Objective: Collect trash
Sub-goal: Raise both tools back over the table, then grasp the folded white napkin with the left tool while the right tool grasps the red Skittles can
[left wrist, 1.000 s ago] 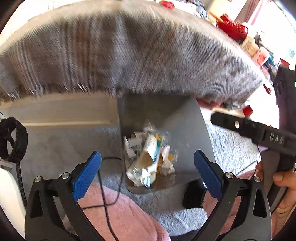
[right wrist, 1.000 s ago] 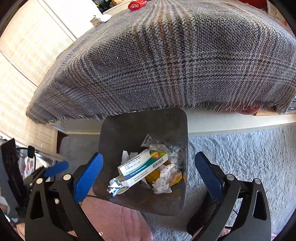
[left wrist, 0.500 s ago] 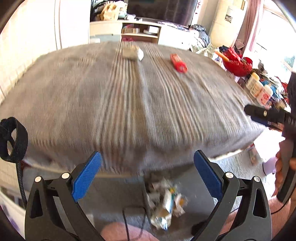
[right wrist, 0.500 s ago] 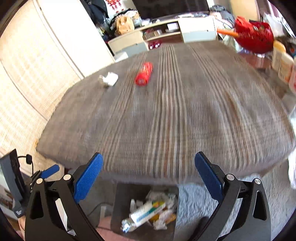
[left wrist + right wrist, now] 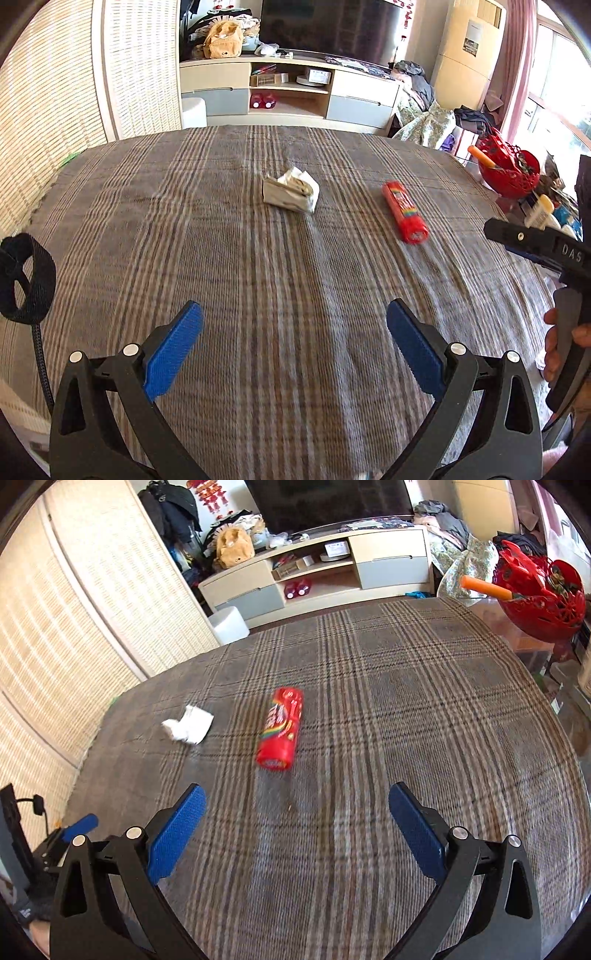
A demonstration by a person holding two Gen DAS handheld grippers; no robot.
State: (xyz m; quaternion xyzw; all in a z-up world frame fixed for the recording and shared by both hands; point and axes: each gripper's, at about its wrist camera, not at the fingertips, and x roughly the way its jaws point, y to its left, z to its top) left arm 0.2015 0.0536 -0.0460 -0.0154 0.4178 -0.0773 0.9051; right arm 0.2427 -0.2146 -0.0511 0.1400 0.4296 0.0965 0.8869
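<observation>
A plaid cloth (image 5: 295, 295) covered the table before a TV cabinet (image 5: 288, 92). On it lay a crumpled wrapper (image 5: 291, 190) and red tube (image 5: 280, 728), apart. Left gripper (image 5: 294, 345) and right gripper (image 5: 297, 827) hovered released, empty.

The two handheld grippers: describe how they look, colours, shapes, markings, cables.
Both match: the left gripper and right gripper have glossy black forked frames with triangular cut-outs, silver pivot screws, and flat, ribbed blue pads on the fingers. In the left view, the right gripper's black body carries white "DAS" lettering. A black strap loop and braided black cable hang beside the left one.
</observation>
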